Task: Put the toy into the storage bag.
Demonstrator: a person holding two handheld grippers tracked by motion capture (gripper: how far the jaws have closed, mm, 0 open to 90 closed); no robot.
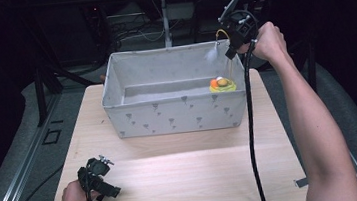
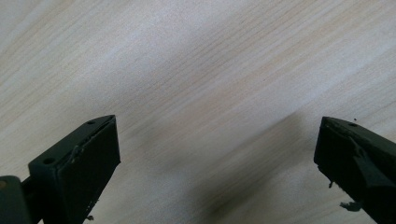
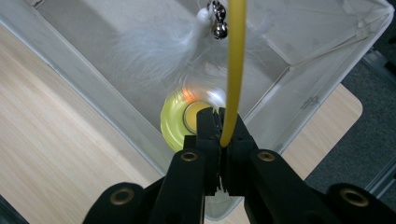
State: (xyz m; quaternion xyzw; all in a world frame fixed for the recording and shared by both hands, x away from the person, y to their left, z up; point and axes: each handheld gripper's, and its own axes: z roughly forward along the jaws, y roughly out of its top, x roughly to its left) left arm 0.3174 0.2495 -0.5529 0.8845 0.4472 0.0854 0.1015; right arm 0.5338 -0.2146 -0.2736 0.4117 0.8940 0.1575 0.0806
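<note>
One hand-held gripper [image 3: 223,128] pinches yellow wand [image 3: 234,60] — unlabelled.

The left tool [image 1: 106,186] lies low near the counter's front left corner, jaws spread wide with nothing between them. The right tool [image 1: 230,51] is raised on an outstretched forearm, pointing down, jaws clamped together.

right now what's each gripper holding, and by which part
The right gripper is shut on the thin yellow wand of a white feather toy, near the wand's lower end. The left gripper is open, holding nothing.
</note>
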